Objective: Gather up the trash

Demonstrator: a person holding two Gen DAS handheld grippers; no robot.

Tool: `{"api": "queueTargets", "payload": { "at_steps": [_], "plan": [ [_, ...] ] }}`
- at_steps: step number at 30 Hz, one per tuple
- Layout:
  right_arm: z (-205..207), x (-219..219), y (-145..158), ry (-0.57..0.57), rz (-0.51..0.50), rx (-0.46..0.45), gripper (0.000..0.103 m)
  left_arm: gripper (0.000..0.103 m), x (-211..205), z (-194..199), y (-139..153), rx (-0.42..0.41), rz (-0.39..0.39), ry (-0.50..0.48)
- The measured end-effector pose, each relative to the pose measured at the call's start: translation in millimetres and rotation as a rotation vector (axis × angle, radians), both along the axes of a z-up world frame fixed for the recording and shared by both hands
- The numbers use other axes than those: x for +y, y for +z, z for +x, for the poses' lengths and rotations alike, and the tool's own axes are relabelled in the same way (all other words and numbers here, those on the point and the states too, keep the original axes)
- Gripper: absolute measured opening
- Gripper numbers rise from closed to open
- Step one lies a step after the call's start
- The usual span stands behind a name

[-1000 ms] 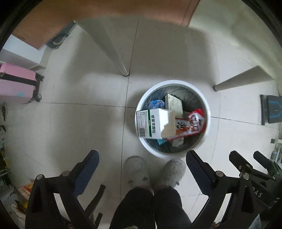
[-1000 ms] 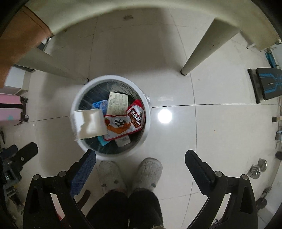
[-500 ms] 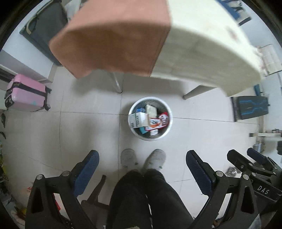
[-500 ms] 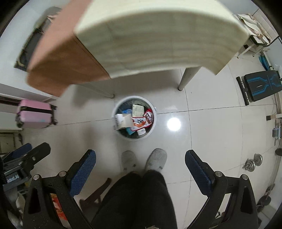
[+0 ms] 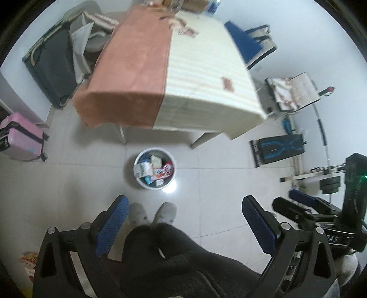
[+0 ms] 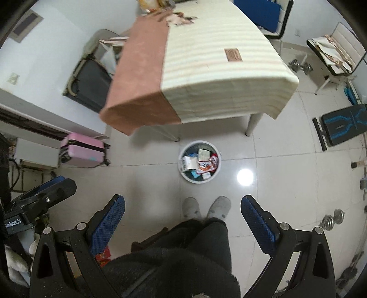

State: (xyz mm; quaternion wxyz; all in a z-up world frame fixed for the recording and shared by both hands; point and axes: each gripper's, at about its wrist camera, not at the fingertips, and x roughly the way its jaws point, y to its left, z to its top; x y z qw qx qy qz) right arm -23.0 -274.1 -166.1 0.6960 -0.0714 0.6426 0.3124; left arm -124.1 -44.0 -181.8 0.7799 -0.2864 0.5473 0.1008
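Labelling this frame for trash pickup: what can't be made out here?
- Trash at the table's far end: both views, blurred, cut by the top edge.
- Trash bin contents: too small to read; lower layers buried.
- Red packet: right view, behind the right hand-held gripper finger.

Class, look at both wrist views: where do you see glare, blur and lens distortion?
Left wrist view: a faint glare spot on the floor beside the bin; the table is motion-blurred and its edges bow. Right wrist view: a bright round glare on the floor right of the bin; sharper overall, with the same fisheye curving and dark corners.
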Motion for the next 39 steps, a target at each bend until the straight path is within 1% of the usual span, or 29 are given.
{"api": "queueTargets", "payload": {
  "at_steps": [2,4,7,12,18,23,27,35,39],
  "plan": [
    [-5,-4,20,0.014,0.018,-0.013,0.103,0.101,-4,-4,20,-0.041,0.005,0.000],
    [-9,-4,41,0.027,0.030,-0.025,0.103,0.101,-6,-4,31,-0.065,0.007,0.001],
    [-14,-7,63,0.039,0.058,-0.032,0.103,0.101,-10,-10,48,-0.100,0.003,0.005],
    [-17,-11,86,0.052,0.076,-0.048,0.103,0.103,-13,-16,63,-0.126,-0.001,0.010],
    [-17,-12,97,0.062,0.084,-0.049,0.103,0.103,-17,-23,75,-0.133,-0.009,0.010],
    [-16,-11,100,0.071,0.086,-0.048,0.103,0.103,-19,-23,78,-0.127,-0.008,0.007],
    [-14,-9,100,0.073,0.086,-0.046,0.103,0.103,-20,-26,78,-0.129,-0.018,0.009],
    [-13,-5,98,0.080,0.085,-0.024,0.103,0.103,-18,-31,72,-0.121,-0.066,0.013],
    [-13,-6,97,0.081,0.081,-0.016,0.103,0.103,-18,-32,73,-0.121,-0.072,0.013]
  ]
}}
